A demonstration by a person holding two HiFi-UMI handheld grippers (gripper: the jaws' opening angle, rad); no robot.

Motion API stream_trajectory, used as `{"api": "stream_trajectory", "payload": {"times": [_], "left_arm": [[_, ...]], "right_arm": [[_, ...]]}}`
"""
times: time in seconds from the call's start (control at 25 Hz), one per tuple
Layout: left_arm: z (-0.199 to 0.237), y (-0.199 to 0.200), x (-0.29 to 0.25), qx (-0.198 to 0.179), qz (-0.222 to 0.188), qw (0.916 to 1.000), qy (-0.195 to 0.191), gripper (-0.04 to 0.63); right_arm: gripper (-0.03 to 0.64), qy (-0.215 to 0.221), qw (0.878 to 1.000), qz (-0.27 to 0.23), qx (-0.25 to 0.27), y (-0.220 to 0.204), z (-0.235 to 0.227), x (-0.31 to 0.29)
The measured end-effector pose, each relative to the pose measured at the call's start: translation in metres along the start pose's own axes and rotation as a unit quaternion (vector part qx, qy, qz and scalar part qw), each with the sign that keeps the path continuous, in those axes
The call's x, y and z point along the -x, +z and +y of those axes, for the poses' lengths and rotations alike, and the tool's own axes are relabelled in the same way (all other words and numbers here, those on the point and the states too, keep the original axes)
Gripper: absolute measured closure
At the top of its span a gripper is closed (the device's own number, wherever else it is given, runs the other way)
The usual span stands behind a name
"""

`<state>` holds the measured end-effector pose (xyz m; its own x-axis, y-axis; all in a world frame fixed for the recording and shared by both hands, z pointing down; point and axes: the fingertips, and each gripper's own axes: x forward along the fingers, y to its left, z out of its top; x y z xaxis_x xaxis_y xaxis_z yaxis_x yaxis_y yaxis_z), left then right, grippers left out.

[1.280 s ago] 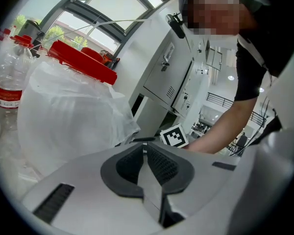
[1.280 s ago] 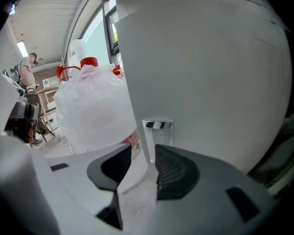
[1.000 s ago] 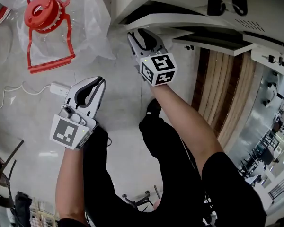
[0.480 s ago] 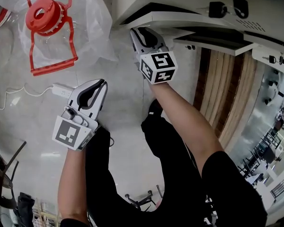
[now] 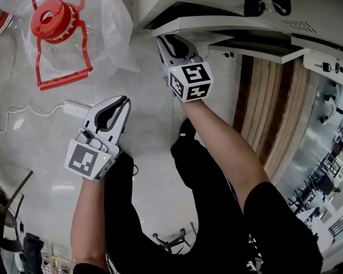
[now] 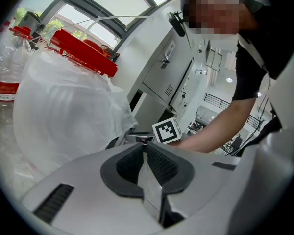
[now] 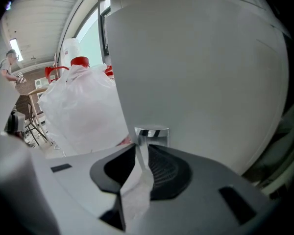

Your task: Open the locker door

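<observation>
Door (image 7: 196, 72): grey, low in the lockers, edges cut off.
Handle (image 7: 152, 131): chrome, lower part hidden between the jaw tips.
Right tool (image 7: 142, 148): narrow, jaws just closing onto Handle.
Left tool (image 6: 143, 146): jaws together, empty, well apart from Door.

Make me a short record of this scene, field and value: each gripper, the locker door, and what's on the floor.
right gripper: at the locker door; jaws have just been closing, and its pads seem to press the chrome handle
left gripper: jaws together, empty
door state: unclear from these views
floor: water jug wrapped in plastic, white power strip
</observation>
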<state>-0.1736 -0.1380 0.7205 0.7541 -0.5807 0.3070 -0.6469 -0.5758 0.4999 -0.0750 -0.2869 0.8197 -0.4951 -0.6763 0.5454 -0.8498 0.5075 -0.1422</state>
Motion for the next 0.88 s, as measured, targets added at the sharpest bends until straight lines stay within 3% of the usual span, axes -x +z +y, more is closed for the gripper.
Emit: {"api": "stream_trajectory", "payload": {"times": [0.88], "left_arm": [[-0.021, -0.01, -0.008, 0.003, 0.006, 0.9999, -0.008, 0.575]], "right_arm": [[0.528, 0.027, 0.999, -0.004, 0.022, -0.019, 0.006, 0.027]]}}
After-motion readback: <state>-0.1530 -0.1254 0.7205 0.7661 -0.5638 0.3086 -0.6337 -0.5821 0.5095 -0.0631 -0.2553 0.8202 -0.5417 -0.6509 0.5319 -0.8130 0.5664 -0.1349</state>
